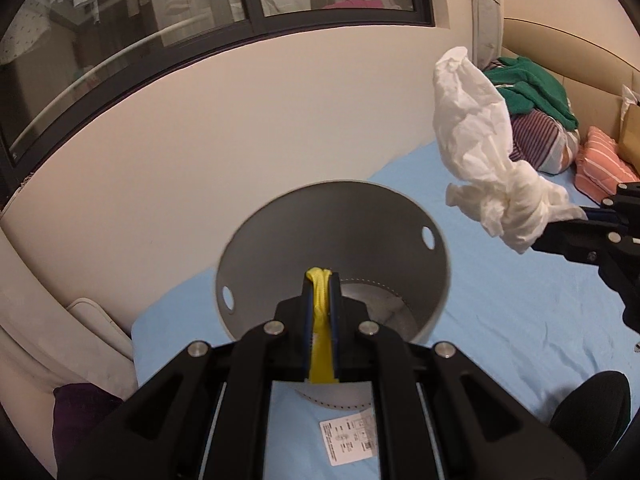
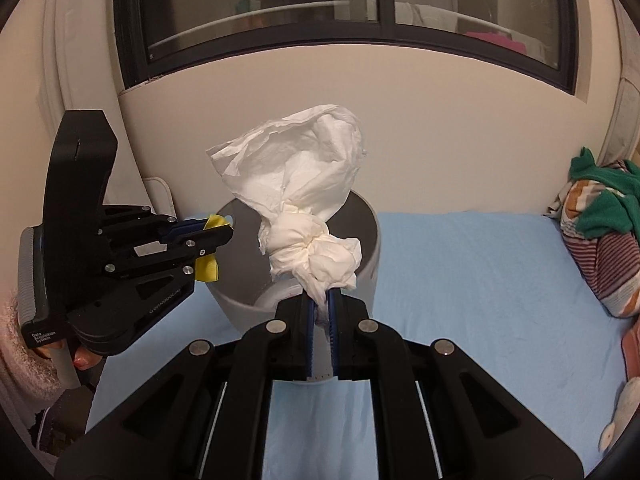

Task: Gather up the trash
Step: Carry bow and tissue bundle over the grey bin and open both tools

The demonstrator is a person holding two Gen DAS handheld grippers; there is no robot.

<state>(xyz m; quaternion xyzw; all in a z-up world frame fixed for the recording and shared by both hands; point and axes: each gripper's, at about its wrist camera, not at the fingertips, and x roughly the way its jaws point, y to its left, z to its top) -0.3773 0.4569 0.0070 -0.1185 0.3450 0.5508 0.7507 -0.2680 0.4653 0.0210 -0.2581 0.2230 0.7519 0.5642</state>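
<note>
- The left gripper (image 1: 320,276) is clenching a folded yellow strip (image 1: 319,320), which is sticking out a little past the fingertips, right over the open mouth of the grey bin (image 1: 280,240).
- The right gripper (image 2: 322,300) is pinching a twisted white tissue wad (image 2: 304,200) by its lower end; the loose paper is fanning upward above the jaws.
- The wad is hanging in the air near the bin's rim, not inside it.
- The bin is standing upright on the light blue bed sheet (image 2: 460,272), close to the cream wall (image 1: 240,140) under the dark-framed window (image 2: 380,28).
- A pile of clothes (image 1: 536,120) is lying at the far end of the bed, well apart from the bin.
</note>
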